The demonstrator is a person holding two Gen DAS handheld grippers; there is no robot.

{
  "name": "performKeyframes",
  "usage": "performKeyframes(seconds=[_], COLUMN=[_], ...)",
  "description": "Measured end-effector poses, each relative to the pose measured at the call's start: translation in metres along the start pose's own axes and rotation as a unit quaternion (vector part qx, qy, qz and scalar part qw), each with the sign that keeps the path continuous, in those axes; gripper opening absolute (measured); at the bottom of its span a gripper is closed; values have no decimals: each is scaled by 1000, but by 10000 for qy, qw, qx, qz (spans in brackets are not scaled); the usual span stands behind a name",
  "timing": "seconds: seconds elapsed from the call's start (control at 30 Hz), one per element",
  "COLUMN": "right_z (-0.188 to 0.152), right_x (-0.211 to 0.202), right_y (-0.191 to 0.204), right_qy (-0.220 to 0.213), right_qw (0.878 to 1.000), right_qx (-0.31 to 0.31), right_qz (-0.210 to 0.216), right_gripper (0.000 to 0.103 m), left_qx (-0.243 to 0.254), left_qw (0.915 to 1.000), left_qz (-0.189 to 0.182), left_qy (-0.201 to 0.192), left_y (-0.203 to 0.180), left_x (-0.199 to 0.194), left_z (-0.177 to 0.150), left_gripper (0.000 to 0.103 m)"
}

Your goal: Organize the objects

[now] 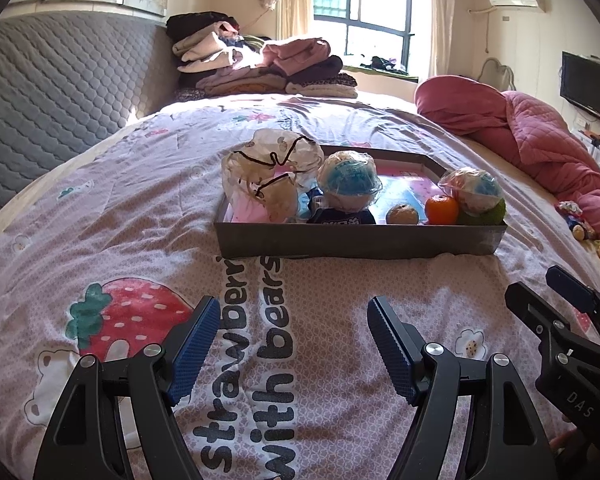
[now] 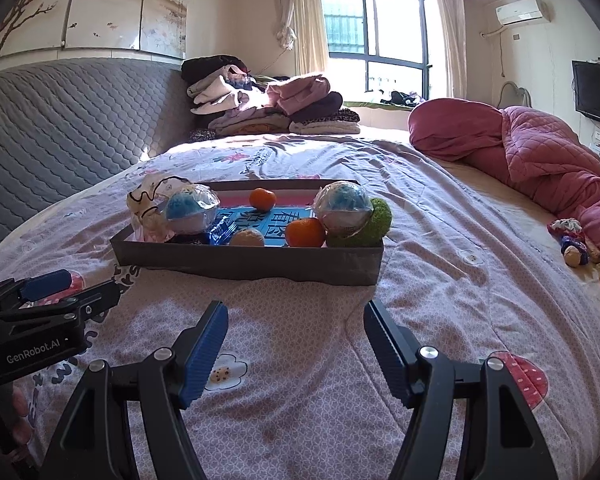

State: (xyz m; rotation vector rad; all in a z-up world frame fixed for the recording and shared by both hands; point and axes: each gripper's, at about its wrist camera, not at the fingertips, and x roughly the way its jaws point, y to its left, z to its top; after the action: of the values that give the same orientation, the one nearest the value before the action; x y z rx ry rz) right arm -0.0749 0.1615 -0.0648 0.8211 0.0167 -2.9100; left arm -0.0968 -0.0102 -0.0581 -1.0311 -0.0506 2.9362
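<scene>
A shallow grey box (image 1: 356, 240) (image 2: 260, 262) sits on the bed ahead of both grippers. In it are a crumpled plastic bag (image 1: 270, 172), two plastic-wrapped blue and white balls (image 1: 348, 178) (image 2: 342, 208), two oranges (image 2: 305, 232) (image 2: 262, 199), a small beige ball (image 1: 401, 214), a green fuzzy ball (image 2: 380, 220) and a blue wrapped item (image 2: 220, 230). My left gripper (image 1: 294, 312) is open and empty, above the bedspread short of the box. My right gripper (image 2: 296, 316) is open and empty, also short of the box.
The pink strawberry-print bedspread (image 2: 300, 360) covers the bed. A rolled red quilt (image 2: 540, 152) lies at the right. Small toys (image 2: 572, 240) lie at the right edge. Folded clothes (image 2: 268, 104) are stacked at the far end. A grey quilted headboard (image 1: 60, 80) is at left.
</scene>
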Motion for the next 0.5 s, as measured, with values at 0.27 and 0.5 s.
performKeyframes(seconds=[0.27, 0.5], right_z=[-1, -1], right_x=[-1, 0], right_y=[2, 5], right_qy=[-12, -16], right_qw=[10000, 9999], right_qx=[-90, -159], right_qz=[-38, -50], right_gripper=[70, 70], left_qx=[33, 85], left_qw=[10000, 9999], left_qz=[-13, 77], left_qy=[-37, 7], left_y=[-2, -4], left_x=[-2, 0], left_z=[-3, -4], left_gripper=[77, 77])
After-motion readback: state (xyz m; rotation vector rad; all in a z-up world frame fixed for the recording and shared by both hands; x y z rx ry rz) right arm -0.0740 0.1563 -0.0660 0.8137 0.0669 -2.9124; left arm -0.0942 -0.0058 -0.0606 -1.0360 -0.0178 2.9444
